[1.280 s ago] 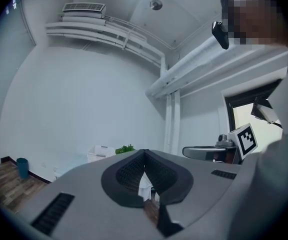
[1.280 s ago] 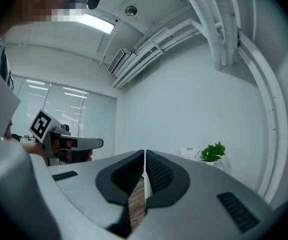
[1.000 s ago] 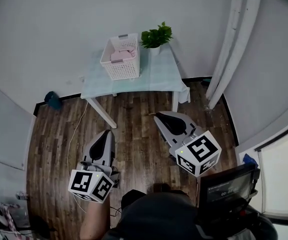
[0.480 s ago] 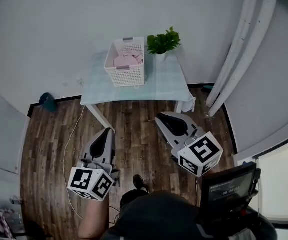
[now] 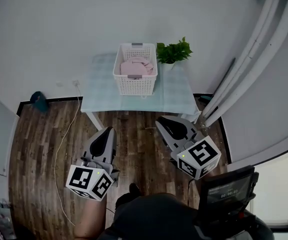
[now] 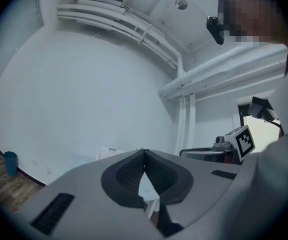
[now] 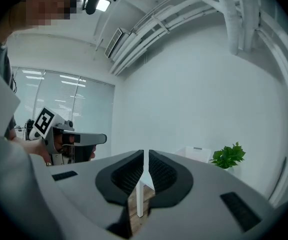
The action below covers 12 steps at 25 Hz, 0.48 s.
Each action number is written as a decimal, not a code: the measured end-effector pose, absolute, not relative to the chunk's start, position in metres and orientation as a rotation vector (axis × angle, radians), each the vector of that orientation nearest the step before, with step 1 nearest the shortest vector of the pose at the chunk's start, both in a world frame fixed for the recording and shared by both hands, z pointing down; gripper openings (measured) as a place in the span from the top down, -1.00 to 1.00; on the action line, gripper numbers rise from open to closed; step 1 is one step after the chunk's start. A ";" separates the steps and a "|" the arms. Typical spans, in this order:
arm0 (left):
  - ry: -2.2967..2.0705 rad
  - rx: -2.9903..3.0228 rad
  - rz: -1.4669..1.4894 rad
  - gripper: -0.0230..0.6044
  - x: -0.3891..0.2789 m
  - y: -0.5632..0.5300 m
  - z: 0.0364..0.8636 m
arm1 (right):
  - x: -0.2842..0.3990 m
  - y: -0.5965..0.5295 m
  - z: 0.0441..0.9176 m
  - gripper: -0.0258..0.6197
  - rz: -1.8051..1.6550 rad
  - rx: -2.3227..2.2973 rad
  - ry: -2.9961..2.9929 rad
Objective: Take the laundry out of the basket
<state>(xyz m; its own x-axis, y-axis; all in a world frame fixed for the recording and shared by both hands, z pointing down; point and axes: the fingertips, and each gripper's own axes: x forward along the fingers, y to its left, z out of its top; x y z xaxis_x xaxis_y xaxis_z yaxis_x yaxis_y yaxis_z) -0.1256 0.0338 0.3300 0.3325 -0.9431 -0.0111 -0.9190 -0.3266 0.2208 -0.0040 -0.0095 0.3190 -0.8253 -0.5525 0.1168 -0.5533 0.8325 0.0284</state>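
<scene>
Against the far grey wall, pale blue-green rectangular table [image 5: 100, 91] carries the white plastic lattice laundry basket [image 5: 135, 85], roughly mid-top. Crumpled pink laundry [image 5: 136, 67] sits inside the basket, at or below the rim. No laundry is out on the table. Small green leafy potted plant [image 5: 173, 52] stands just beside the basket on its right, at the table's back corner.

Both grippers are well apart from the table, over the dark wood-plank floor [image 5: 39, 149], both pointing toward the table and roughly level.

Left gripper [image 5: 108, 130]: grey shell, black ribbed pads, left marker cube [image 5: 89, 182] at the rear. Left gripper view shows the tips pressed together, clenched on nothing. Only pale background shows through the gap lower down. The basket is faint straight ahead, and the other gripper is at that picture's right edge.

Right gripper [image 5: 160, 120]: same build, right marker cube [image 5: 199, 157] at the rear. Right gripper view shows the 2 pads closed to a hairline slit with nothing gripped. A white table leg [image 7: 140, 199] shows behind the slit. Basket and plant are ahead, right of centre. The left gripper is at that picture's left, held in a hand.

Floor extras: 1 small teal object [image 5: 38, 100] sits by the wall left of the table. 1 thin white cable [image 5: 64, 149] trails from the wall across the planks.
</scene>
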 end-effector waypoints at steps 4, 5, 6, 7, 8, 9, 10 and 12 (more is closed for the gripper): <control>-1.649 2.422 -0.206 0.92 -0.151 0.013 0.338 | -0.029 -0.028 0.323 0.85 0.050 0.920 -2.872; -1.640 2.420 -0.204 0.92 -0.158 0.008 0.341 | -0.037 -0.033 0.324 0.85 0.050 0.924 -2.866; -1.635 2.417 -0.201 0.92 -0.165 0.004 0.344 | -0.044 -0.036 0.326 0.85 0.049 0.923 -2.859; -1.632 2.413 -0.200 0.92 -0.169 0.000 0.347 | -0.048 -0.038 0.329 0.85 0.048 0.921 -2.850; -1.626 2.409 -0.204 0.92 -0.171 -0.003 0.350 | -0.049 -0.040 0.331 0.85 0.049 0.920 -2.841; -1.619 2.407 -0.209 0.92 -0.171 -0.006 0.352 | -0.049 -0.041 0.333 0.85 0.050 0.923 -2.832; -1.610 2.409 -0.213 0.92 -0.171 -0.009 0.353 | -0.049 -0.043 0.335 0.85 0.049 0.928 -2.824; -1.594 2.412 -0.219 0.92 -0.172 -0.017 0.354 | -0.050 -0.051 0.337 0.85 0.050 0.940 -2.814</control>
<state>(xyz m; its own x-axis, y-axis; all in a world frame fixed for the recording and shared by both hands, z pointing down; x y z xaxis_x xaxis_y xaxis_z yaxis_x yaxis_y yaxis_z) -0.1722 -0.0173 0.3544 0.3933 -0.9194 0.0082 -0.8833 -0.3753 0.2810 -0.0497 -0.0506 0.3368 -0.7854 -0.5936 0.1754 -0.5994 0.8001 0.0233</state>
